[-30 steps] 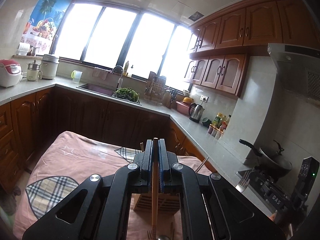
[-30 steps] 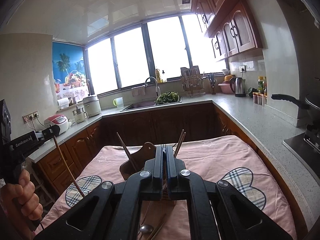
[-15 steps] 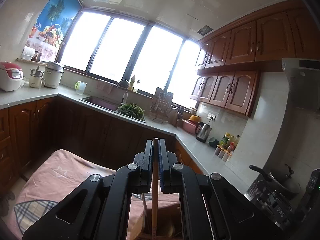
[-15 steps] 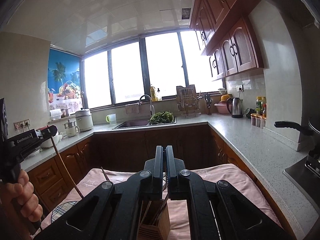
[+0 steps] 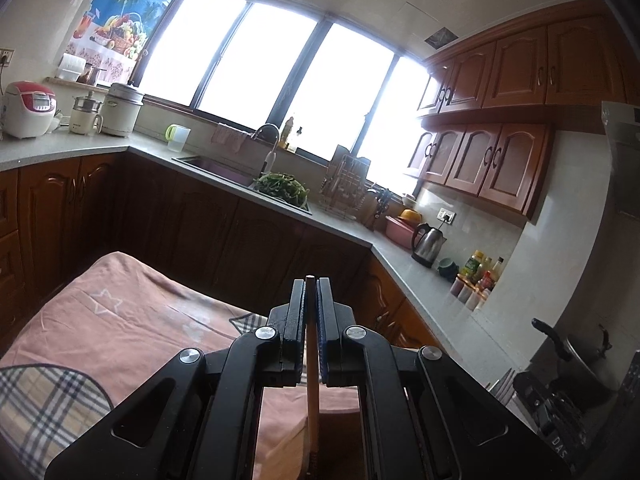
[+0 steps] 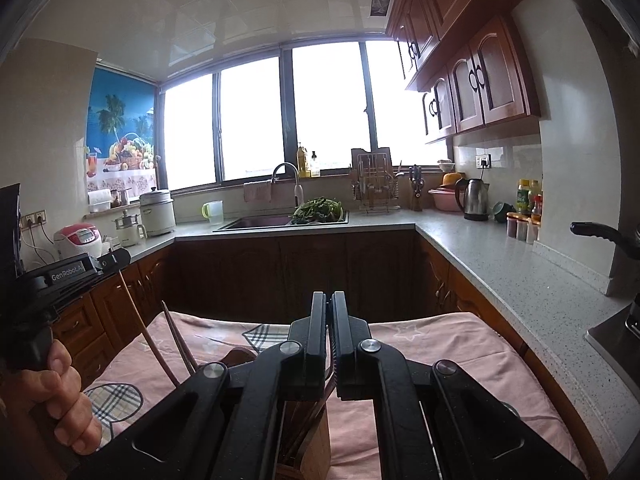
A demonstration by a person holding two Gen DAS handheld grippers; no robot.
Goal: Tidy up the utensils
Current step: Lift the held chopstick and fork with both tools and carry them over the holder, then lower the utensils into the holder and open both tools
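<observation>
Since a second ago: both views shifted; wooden holder (image 6: 308, 440) now under the grippers.

Left wrist: left gripper (image 5: 311, 300) clamped on a chopstick (image 5: 312, 400), upright above the holder, over pink tablecloth (image 5: 132, 320).

Right wrist: right gripper (image 6: 330, 320) closed, empty, above the holder; chopsticks stand inside. A hand (image 6: 60, 400) grips the left gripper's handle.

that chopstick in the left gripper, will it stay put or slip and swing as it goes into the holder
The chopstick looks stiff and light, probably wood, so it shouldn't bend. The left gripper pinches it at one narrow spot, so it may pivot. It hangs down toward the holder, so a slip would likely drop it.
</observation>
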